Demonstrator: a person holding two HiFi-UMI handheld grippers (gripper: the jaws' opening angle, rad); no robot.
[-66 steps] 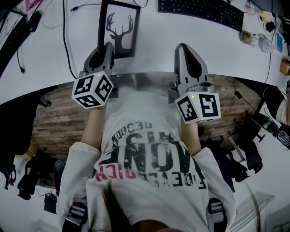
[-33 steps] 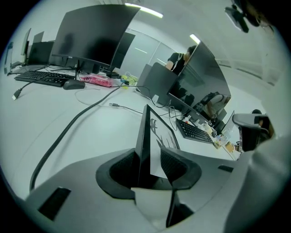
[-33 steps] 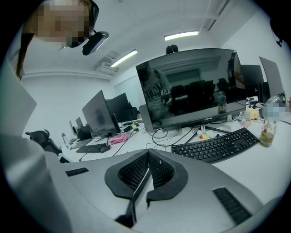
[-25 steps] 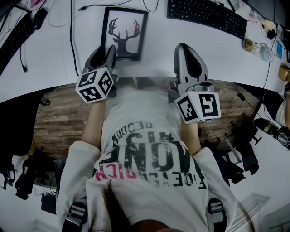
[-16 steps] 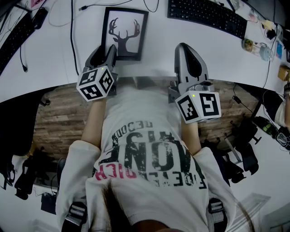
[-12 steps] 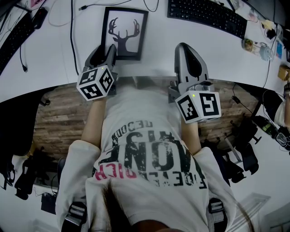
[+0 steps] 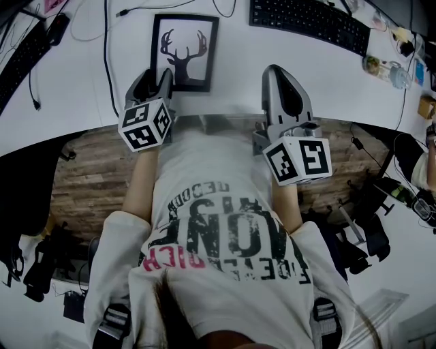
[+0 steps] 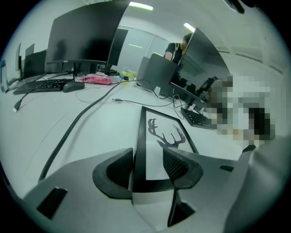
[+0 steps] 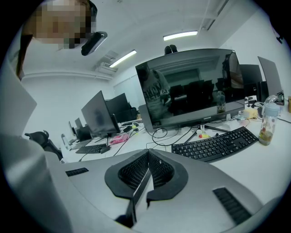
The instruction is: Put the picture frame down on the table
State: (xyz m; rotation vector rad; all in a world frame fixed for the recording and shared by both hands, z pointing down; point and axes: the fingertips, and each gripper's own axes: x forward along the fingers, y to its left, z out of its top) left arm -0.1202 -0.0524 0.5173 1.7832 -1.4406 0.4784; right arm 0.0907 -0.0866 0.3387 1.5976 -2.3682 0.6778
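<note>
My left gripper has just been spreading its jaws, and they now stand wide; the frame is between them only by its near edge, and I see both pads clear of it, though the left one is just beside the black border; the frame lies flat on the table, stag print up, in much the same place as a second ago, so it has not slid as the grip let go; I judge the putting-down done, with only drawing the left gripper back toward me left, and that straight, so that a pad does not catch the border and drag the frame; my right gripper hangs above the table's near edge with its jaws pressed together and nothing between them, well apart from the frame, taking no part.

As for containers, I find only one: a bottle standing on the table just beyond the right end of the keyboard, capped and upright; what it holds I cannot tell.
</note>
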